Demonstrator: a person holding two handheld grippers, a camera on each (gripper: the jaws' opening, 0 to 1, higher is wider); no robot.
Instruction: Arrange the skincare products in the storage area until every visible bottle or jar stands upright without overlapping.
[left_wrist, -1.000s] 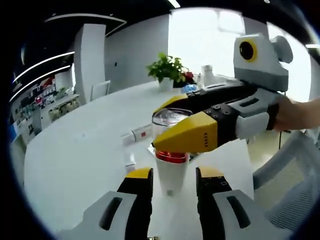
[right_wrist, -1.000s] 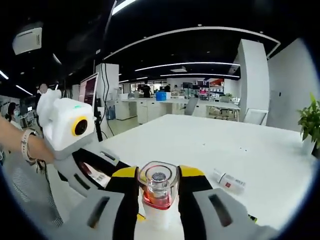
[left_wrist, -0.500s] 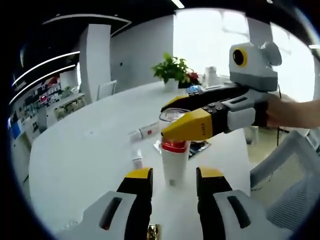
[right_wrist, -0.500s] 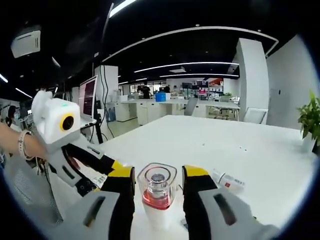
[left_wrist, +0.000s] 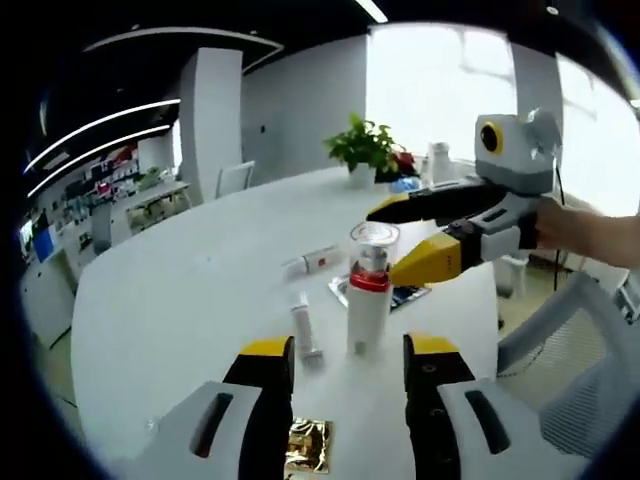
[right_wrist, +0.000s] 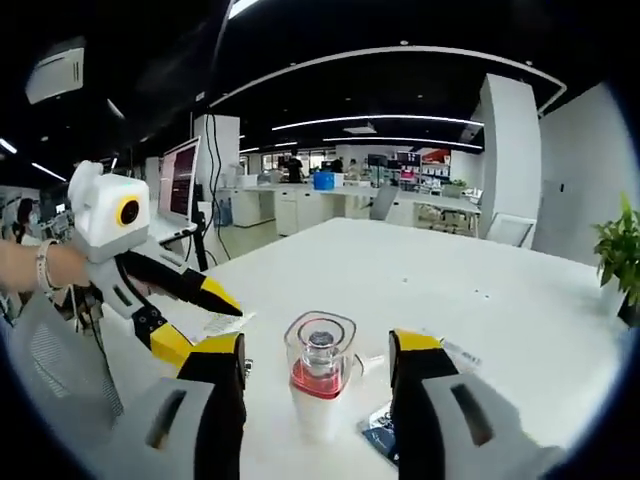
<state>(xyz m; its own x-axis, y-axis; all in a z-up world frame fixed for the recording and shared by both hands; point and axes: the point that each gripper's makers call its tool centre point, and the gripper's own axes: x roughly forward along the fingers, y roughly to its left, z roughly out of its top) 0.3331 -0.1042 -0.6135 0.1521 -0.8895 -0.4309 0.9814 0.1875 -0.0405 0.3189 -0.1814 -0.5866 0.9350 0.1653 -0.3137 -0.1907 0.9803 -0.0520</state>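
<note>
Right gripper (right_wrist: 318, 362) jaws spread, bottle (right_wrist: 317, 385) free between them — left gripper (left_wrist: 346, 362) also open, near it. Bottle stands upright on the table (left_wrist: 180, 300), done; two tubes (left_wrist: 302, 324) beyond lie flat — left to stand up.

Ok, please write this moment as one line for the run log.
pump bottle: upright on white table, free | right gripper: open, around bottle | left gripper: open, before bottle | small tube: lying flat
</note>
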